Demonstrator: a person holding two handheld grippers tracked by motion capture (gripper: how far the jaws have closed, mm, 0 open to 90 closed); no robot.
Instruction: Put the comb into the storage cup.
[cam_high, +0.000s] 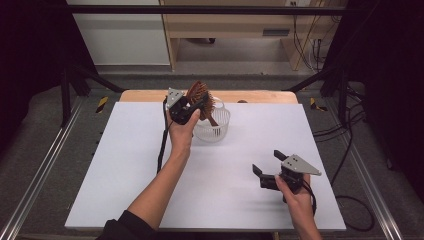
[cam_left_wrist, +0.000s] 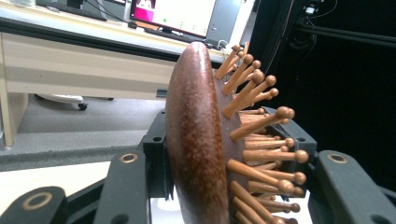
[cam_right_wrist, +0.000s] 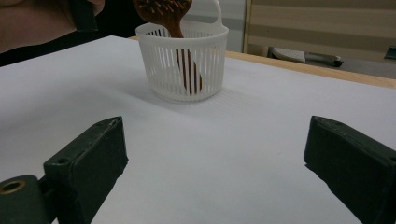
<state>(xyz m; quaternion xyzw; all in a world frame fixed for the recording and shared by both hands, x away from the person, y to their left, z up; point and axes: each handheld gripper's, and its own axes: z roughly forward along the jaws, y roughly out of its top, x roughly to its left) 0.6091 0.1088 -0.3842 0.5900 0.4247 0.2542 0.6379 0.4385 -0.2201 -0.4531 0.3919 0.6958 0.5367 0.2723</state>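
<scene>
High view: brush is held head-up between the left jaws, its long axis running steeply down so that the handle stands inside the white basket on the counter, directly beneath the grip. Release or lowering is judged the next move. Right jaws are spread with nothing between them, well apart toward the near edge.

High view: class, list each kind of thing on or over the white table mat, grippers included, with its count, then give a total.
Brown wooden hairbrush: 1
White slotted basket: 1
Black hand-held grippers: 2, the left gripper and the right gripper
Total: 4
</scene>
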